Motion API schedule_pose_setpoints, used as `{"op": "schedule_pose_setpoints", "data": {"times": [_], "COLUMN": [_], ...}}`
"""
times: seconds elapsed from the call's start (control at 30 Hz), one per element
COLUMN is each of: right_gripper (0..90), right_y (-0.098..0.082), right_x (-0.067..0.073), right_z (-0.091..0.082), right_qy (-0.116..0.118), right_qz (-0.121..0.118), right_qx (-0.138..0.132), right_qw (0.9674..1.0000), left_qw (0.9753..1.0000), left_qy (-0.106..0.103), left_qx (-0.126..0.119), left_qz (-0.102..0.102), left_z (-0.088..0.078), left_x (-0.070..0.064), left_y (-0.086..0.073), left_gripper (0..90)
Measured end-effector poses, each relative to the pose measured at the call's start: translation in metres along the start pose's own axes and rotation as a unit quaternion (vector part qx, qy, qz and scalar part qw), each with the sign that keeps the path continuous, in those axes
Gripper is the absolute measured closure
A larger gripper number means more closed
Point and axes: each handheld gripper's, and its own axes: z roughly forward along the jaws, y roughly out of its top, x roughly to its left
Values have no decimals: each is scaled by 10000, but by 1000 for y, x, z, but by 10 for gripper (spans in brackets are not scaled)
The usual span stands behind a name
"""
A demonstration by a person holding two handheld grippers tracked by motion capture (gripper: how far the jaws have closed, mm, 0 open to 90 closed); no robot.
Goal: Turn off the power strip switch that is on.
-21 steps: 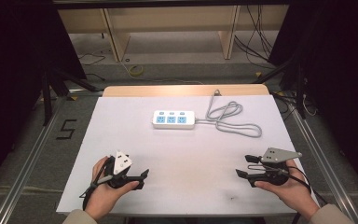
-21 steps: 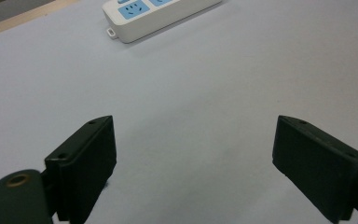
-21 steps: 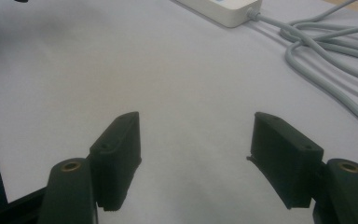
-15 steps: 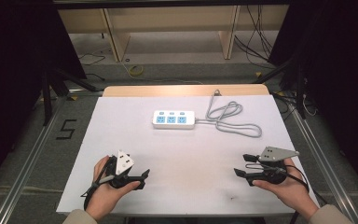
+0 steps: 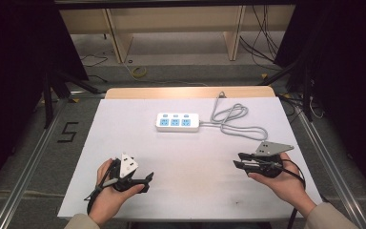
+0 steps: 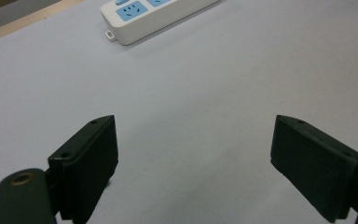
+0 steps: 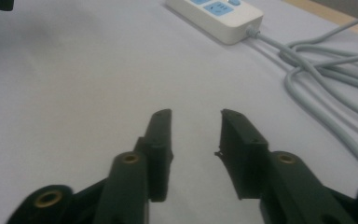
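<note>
A white power strip point(image 5: 177, 122) with three blue sockets lies at the back middle of the table, and its grey cable point(image 5: 233, 121) coils to its right. My left gripper point(image 5: 145, 181) rests in a hand near the front left, jaws pointing right. In the left gripper view the left gripper point(image 6: 196, 154) stands wide open over bare table, with the power strip point(image 6: 158, 14) far ahead. My right gripper point(image 5: 237, 161) is held at the front right, pointing left. Its jaws are open by a narrow gap in the right gripper view point(image 7: 196, 116), empty, with the strip point(image 7: 216, 14) and cable point(image 7: 326, 65) beyond.
The table point(image 5: 124, 124) is covered in white, with a wooden edge point(image 5: 186, 92) at the back. Metal rails run along both sides on the floor, and a "5" mark point(image 5: 67, 132) sits on the left. Dark stands and wooden shelving are behind.
The right gripper has drifted slightly leftward and away from the person. The left gripper has barely moved.
</note>
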Motion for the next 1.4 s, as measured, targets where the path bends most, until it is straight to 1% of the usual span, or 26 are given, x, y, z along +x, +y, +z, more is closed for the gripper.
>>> {"op": "schedule_pose_setpoints", "data": {"times": [0.07, 0.13, 0.2, 0.23, 0.43, 0.53, 0.7, 0.93, 1.1, 1.17, 1.37, 1.4], "right_gripper": [767, 835, 891, 900, 900, 900, 900, 900, 900, 900, 900, 900], "right_y": [5, 10, 16, 19, 38, 46, 59, 75, 83, 86, 96, 97], "right_x": [0, -1, -1, -2, -5, -6, -9, -10, -12, -12, -13, -13], "right_z": [3, 7, 11, 13, 31, 41, 57, 78, 89, 93, 103, 105], "right_qy": [-72, -94, -139, -143, -204, -221, -263, -231, -232, -247, -290, -276], "right_qz": [-39, -68, -79, -90, -59, -103, -162, -218, -189, -137, -271, -254], "right_qx": [-2, 13, 41, 42, 37, 77, 209, 261, 265, 259, 313, 320], "right_qw": [10000, 9999, 9999, 9998, 9998, 9997, 9993, 9992, 9992, 9993, 9987, 9988], "left_qw": [10000, 10000, 10000, 10000, 10000, 10000, 10000, 10000, 10000, 10000, 10000, 10000], "left_qy": [8, -11, -21, -16, 17, 37, 37, 34, 4, 7, -5, -6], "left_qx": [-10, 11, 7, 10, 38, 17, 12, 9, 41, 38, 35, 35], "left_qz": [-23, 26, 23, 23, -18, -50, -20, 8, 8, 2, 11, 10], "left_z": [0, 0, 1, 1, 1, 1, 1, 2, 2, 2, 3, 3], "left_x": [0, -1, -2, -2, -1, -1, -1, -1, -2, -2, -2, -2], "left_y": [0, 1, 1, 1, 1, 0, 1, 1, 1, 1, 1, 1], "left_gripper": [151, 151, 152, 152, 155, 155, 155, 155, 156, 156, 157, 157]}}
